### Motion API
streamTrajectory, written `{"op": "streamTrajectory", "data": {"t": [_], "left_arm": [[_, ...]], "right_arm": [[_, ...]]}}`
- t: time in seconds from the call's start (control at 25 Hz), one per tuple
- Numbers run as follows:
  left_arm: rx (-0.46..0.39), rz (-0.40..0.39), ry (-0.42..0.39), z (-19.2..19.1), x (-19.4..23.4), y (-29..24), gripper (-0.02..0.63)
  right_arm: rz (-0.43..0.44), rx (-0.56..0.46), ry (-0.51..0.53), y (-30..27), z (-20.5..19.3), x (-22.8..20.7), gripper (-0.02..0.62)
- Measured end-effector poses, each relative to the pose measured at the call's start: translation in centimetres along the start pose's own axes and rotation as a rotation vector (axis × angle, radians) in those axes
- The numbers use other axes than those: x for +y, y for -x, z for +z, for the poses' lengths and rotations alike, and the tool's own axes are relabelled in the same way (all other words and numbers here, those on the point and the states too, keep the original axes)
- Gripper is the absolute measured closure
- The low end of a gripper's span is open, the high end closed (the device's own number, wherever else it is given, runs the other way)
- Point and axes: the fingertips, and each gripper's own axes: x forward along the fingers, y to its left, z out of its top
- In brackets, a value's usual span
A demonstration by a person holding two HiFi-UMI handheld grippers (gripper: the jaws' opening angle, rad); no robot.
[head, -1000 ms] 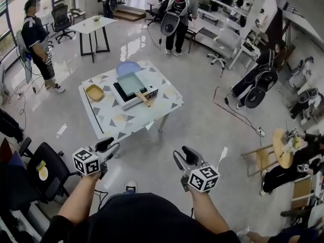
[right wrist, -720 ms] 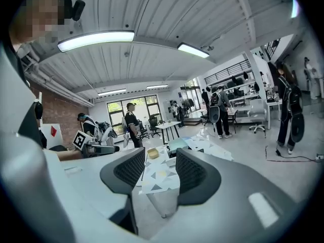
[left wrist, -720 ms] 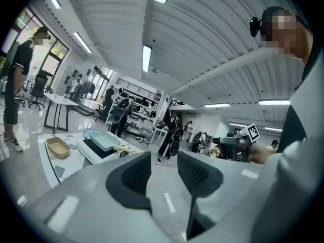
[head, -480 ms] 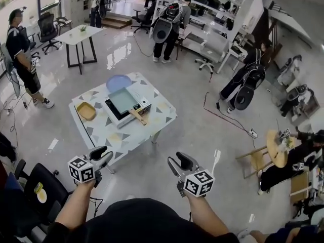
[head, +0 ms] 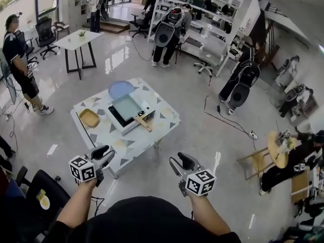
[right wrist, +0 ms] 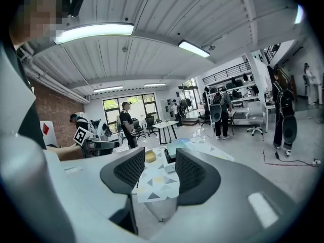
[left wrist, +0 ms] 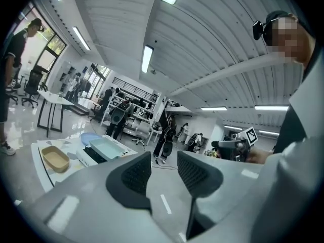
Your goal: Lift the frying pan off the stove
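Note:
A pale square frying pan (head: 126, 107) with a wooden handle (head: 143, 123) sits on a white portable stove (head: 132, 120) on a patterned table (head: 152, 130). Both grippers hang low in front of me, well short of the table. My left gripper (head: 105, 154) is open and empty, and so is my right gripper (head: 178, 162). The left gripper view shows its jaws (left wrist: 164, 173) slightly apart, with the pan (left wrist: 104, 147) far off to the left. In the right gripper view the jaws (right wrist: 160, 172) frame the distant table (right wrist: 157, 178) and the pan (right wrist: 177, 145).
A blue plate (head: 120, 89) and a tan bowl (head: 89, 118) also lie on the table. A black office chair (head: 35, 191) stands at my lower left. Several people stand around the room. A wooden chair (head: 276, 148) is at the right.
The table has come slightly nearer and lower in the head view as I step toward it. Both grippers stay held low, open and empty.

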Motion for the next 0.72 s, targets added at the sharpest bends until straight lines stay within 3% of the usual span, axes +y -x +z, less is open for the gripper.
{"op": "streamTrajectory", "data": {"t": [0.52,0.72], "left_arm": [[0.024,-0.014,0.015,-0.4,1.1,-0.8,0.448],[-0.012,0.008,0.041,0.9,2.3,-1.5,0.448]], "right_arm": [[-0.008,-0.051,-0.003,-1.7,1.4,-1.1,0.397],[-0.018,-0.052,0.025,-3.0,2.1,-2.7,0.42]]}}
